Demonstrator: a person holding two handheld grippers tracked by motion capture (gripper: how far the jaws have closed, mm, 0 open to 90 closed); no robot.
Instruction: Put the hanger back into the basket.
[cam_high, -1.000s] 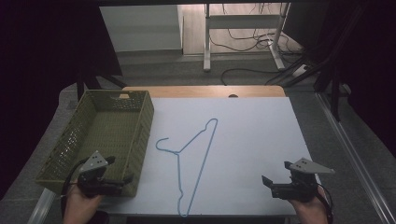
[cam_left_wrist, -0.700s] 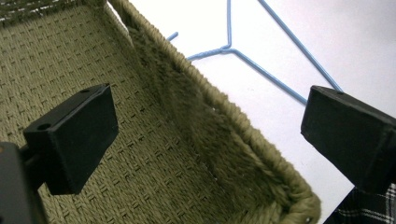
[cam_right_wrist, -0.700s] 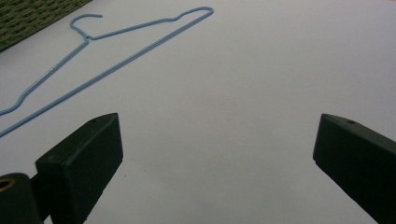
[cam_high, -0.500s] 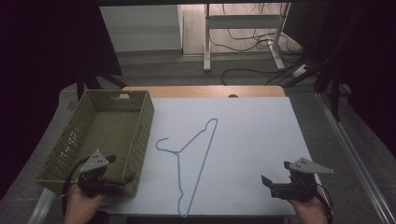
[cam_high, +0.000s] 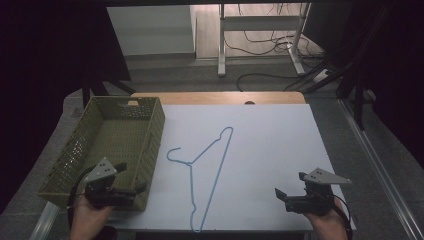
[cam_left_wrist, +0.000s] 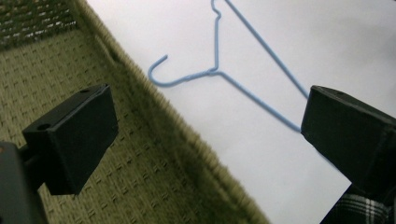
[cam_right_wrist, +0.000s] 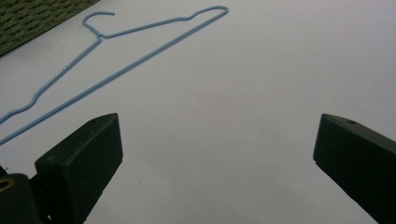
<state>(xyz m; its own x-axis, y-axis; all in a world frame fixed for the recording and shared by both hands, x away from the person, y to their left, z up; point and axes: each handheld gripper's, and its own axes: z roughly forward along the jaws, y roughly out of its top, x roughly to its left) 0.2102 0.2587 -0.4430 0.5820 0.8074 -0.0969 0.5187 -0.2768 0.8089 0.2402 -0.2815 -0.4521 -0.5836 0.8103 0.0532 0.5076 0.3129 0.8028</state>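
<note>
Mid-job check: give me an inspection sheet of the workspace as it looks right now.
Surface: white table top, flat; wooden edge at the far side.
Job's things: blue wire hanger lying flat, untouched; green woven basket at the table's left, nothing seen inside.
Clutter: nothing seen.
Grippers: left gripper over the basket's near corner, jaws open; right gripper at the near right, jaws open, holding nothing.
Cables: floor cables beyond the table.
Surroundings: dark room; white desk frame behind.

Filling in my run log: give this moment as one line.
left tool: open, over basket corner | right tool: open, above table | hanger: flat, untouched
</note>
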